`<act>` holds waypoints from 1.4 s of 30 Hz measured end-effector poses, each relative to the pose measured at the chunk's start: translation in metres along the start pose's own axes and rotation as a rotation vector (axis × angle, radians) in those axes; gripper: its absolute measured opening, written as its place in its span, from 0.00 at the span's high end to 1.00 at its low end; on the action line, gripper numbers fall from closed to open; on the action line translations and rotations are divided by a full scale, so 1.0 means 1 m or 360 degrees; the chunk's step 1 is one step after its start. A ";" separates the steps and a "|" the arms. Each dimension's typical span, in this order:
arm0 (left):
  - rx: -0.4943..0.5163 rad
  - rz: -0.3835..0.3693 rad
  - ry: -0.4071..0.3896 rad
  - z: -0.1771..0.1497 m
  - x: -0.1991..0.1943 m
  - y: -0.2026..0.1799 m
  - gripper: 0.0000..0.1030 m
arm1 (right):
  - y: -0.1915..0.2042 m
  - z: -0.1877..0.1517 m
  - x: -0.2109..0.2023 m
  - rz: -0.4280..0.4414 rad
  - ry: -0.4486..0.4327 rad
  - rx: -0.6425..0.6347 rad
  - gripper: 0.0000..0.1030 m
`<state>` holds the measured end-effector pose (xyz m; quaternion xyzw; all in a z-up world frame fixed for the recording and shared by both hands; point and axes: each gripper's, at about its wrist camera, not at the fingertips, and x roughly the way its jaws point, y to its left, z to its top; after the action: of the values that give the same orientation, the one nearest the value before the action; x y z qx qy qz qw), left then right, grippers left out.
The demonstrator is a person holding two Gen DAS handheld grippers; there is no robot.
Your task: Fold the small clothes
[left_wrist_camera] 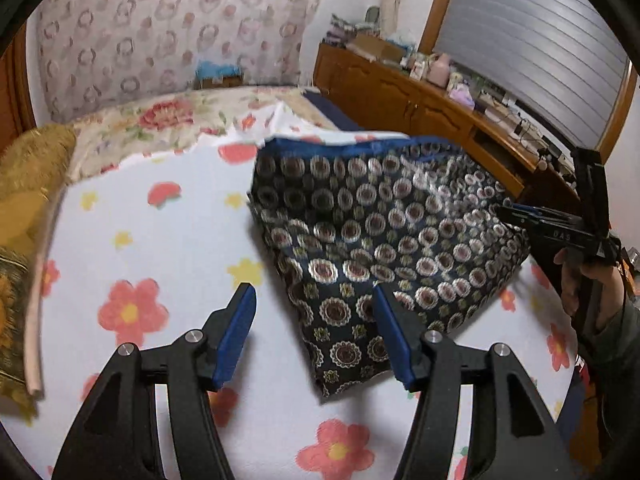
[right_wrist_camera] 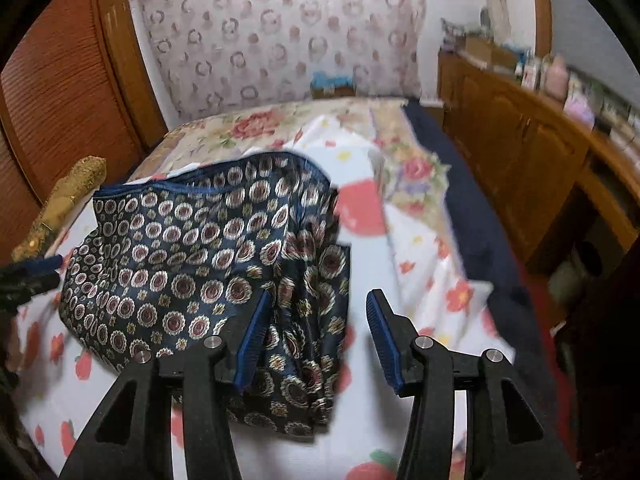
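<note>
A dark navy garment (left_wrist_camera: 372,240) with a round medallion print and a blue waistband lies rumpled on the white floral bedspread (left_wrist_camera: 160,240). My left gripper (left_wrist_camera: 316,336) is open and empty, just above the garment's near corner. In the right wrist view the same garment (right_wrist_camera: 192,256) lies left of centre. My right gripper (right_wrist_camera: 316,340) is open and empty, over the garment's right edge. The right gripper also shows in the left wrist view (left_wrist_camera: 516,210) at the garment's far right side, with a hand on it. The left gripper's tips (right_wrist_camera: 36,270) show at the left edge of the right wrist view.
A gold patterned cushion (left_wrist_camera: 28,184) lies at the bed's left edge. A floral quilt (left_wrist_camera: 168,120) covers the far end before a patterned headboard (left_wrist_camera: 180,28). A wooden sideboard (left_wrist_camera: 420,96) with several small items runs along the right. A wooden louvred door (right_wrist_camera: 52,92) stands left.
</note>
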<state>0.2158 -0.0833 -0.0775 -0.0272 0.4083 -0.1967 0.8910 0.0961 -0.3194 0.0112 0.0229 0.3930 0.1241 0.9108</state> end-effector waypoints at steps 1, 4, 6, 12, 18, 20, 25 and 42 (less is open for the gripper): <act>-0.0002 0.0006 0.0023 -0.001 0.005 -0.001 0.41 | 0.002 -0.002 0.003 0.0003 0.0019 0.0005 0.49; -0.0010 -0.0011 0.0075 -0.003 0.012 -0.002 0.41 | 0.002 -0.001 0.011 0.0016 0.0054 0.0019 0.49; -0.0030 -0.0030 0.0109 -0.004 0.017 -0.003 0.41 | -0.001 0.005 0.016 0.0018 0.0067 0.0030 0.49; -0.0060 -0.0085 0.0127 -0.005 0.019 -0.002 0.44 | -0.005 0.013 0.018 0.0026 0.0108 0.0052 0.49; -0.0058 -0.0122 0.0133 -0.005 0.018 -0.002 0.67 | -0.010 0.007 0.013 0.0086 0.0116 0.0051 0.49; -0.0067 -0.0127 0.0122 -0.005 0.017 -0.001 0.77 | -0.007 0.005 0.012 0.0118 0.0125 0.0036 0.49; -0.0074 -0.0163 0.0094 -0.006 0.011 0.000 0.92 | 0.002 0.001 0.007 0.0141 0.0110 -0.0056 0.90; 0.0047 -0.0226 0.0020 -0.069 -0.078 -0.016 0.94 | 0.011 -0.055 -0.049 0.0329 0.0086 -0.0129 0.93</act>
<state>0.1142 -0.0610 -0.0642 -0.0416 0.4079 -0.2656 0.8725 0.0216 -0.3236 0.0093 0.0231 0.4076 0.2338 0.8824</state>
